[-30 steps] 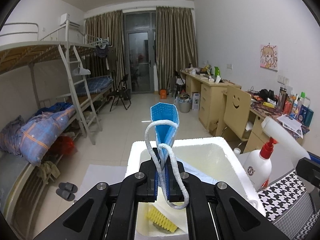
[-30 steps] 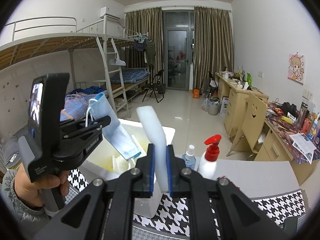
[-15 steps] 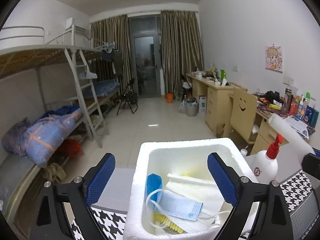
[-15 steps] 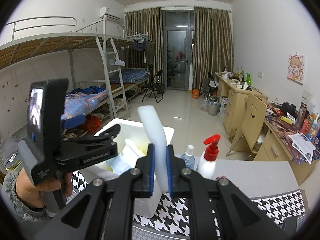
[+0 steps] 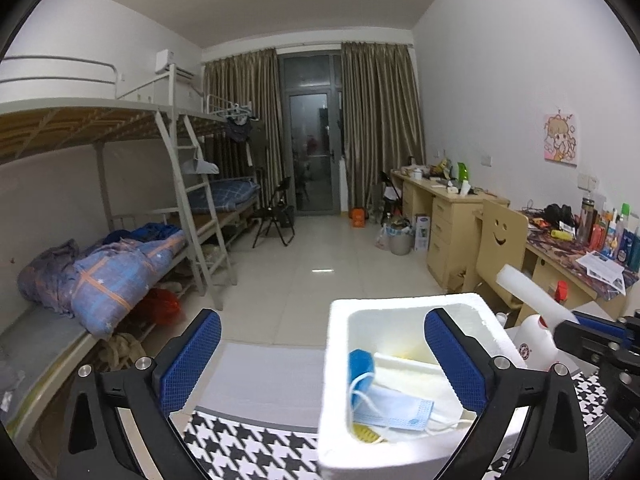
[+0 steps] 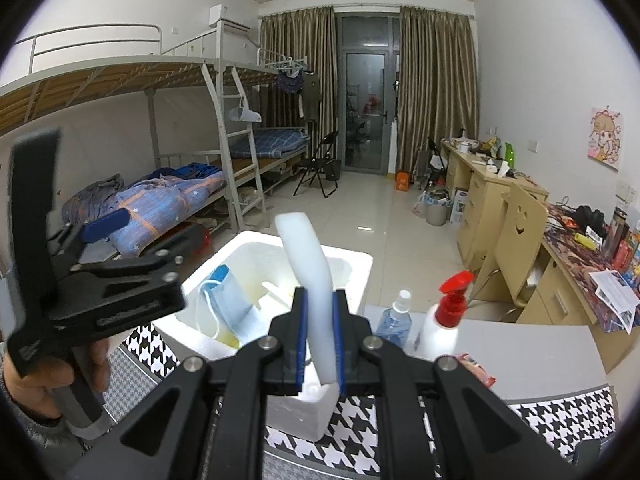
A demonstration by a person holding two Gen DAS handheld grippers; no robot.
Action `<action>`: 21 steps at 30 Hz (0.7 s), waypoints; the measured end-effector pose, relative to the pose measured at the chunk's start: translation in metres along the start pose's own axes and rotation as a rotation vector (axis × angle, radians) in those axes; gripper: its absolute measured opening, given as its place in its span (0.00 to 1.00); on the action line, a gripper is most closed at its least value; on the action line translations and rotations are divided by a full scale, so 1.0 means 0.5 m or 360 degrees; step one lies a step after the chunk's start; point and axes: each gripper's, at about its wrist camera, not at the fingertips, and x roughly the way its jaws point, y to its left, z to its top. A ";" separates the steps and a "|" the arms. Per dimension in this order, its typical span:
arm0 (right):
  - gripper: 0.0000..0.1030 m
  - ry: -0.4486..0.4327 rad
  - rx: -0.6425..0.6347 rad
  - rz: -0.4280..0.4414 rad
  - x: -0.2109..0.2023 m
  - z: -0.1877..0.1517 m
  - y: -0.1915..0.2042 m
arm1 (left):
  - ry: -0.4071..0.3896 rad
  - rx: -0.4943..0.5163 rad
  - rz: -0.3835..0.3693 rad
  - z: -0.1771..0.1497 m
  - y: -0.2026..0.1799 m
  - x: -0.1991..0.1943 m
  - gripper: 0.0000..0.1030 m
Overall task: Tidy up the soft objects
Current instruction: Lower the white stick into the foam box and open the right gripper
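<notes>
A white foam box (image 5: 336, 364) stands on the houndstooth table cover; it also shows in the right wrist view (image 6: 352, 264). A blue face mask (image 5: 394, 410) lies inside it, also seen in the right wrist view (image 6: 236, 312), with white pieces and a yellow brush (image 5: 366, 434). My left gripper (image 5: 322, 354) is open and empty, left of and above the box. My right gripper (image 6: 320, 330) is shut on a white foam strip (image 6: 308, 252), held upright over the box's near edge; the strip also shows in the left wrist view (image 5: 532, 300).
A white bottle with a red pump (image 6: 444, 320) and a small clear spray bottle (image 6: 396, 320) stand right of the box. A houndstooth cover (image 5: 256, 452) lies on the grey table. Bunk beds stand at left, desks and a chair (image 5: 500, 240) at right.
My left gripper opened and dropped the blue mask into the foam box, then drew back to the left. My right gripper still holds the foam strip in place.
</notes>
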 end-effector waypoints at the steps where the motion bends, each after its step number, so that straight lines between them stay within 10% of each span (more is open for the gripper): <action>1: 0.13 0.0007 0.0001 0.0003 0.006 0.002 0.002 | -0.0005 0.0001 0.0011 -0.001 0.004 -0.004 0.99; 16: 0.18 0.0148 0.0079 0.0041 0.098 0.004 0.019 | -0.0015 -0.0048 0.0083 -0.032 0.070 -0.052 0.99; 21: 0.68 0.0175 0.0060 -0.0006 0.115 -0.001 0.025 | -0.0014 -0.0053 0.0075 -0.038 0.076 -0.063 0.99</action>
